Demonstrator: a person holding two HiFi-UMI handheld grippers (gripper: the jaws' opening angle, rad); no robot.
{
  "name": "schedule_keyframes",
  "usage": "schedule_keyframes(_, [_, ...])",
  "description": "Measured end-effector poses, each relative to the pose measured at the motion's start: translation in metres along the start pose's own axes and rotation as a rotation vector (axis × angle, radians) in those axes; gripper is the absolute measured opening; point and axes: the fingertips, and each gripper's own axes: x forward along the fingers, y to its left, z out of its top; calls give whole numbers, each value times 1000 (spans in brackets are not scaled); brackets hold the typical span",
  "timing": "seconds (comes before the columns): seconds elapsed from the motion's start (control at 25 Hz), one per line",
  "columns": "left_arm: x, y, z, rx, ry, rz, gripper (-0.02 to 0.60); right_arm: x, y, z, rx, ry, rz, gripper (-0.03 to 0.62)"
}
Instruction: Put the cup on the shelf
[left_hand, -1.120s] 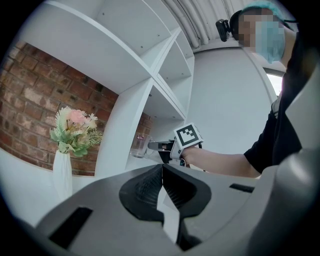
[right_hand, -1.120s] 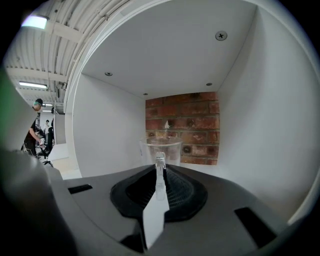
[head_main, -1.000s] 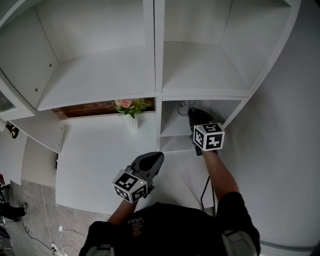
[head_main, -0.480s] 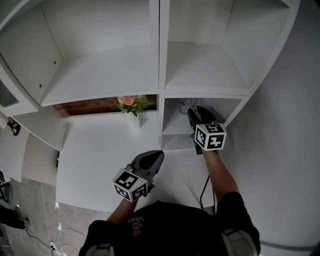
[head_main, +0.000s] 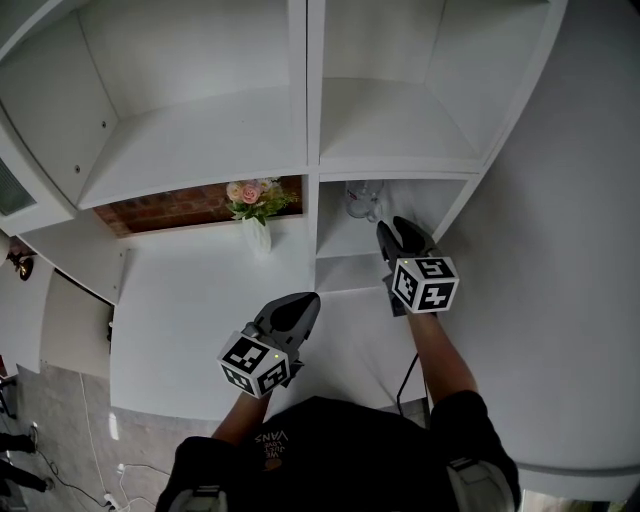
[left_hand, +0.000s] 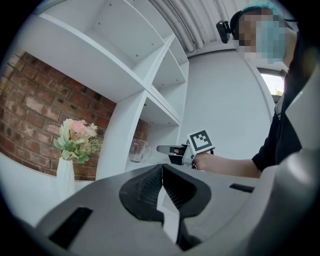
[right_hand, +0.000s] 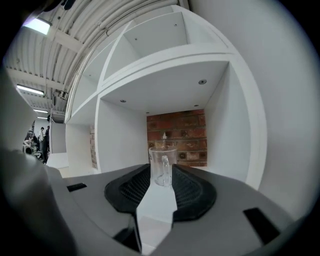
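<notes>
A clear glass cup (head_main: 362, 200) with a handle stands upright on the lower right shelf (head_main: 345, 238), in front of a brick back wall. In the right gripper view the cup (right_hand: 162, 166) sits just beyond the jaw tips, in line with the gap and touching neither pad. My right gripper (head_main: 395, 229) is open at the mouth of that shelf, its jaws having just been opening, with nothing between them. My left gripper (head_main: 303, 303) is shut and empty, held level over the white counter (head_main: 200, 320). The left gripper view shows the cup (left_hand: 138, 150) and the right gripper (left_hand: 167, 149) side on.
A white vase with pink flowers (head_main: 252, 215) stands on the counter left of the shelf's upright divider (head_main: 312, 150). Bare white shelves (head_main: 200, 140) sit above. The right side wall (head_main: 450, 215) of the compartment is close to my right gripper.
My right gripper has let go of the cup and drawn back out of the shelf toward the person. The cup stays standing on the shelf. The left gripper has hardly moved.
</notes>
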Motion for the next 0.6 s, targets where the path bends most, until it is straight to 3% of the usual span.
schedule_keyframes(0.6, [-32, -20, -2, -9, 29, -106, 8, -91, 28, -18, 78, -50, -114, 18])
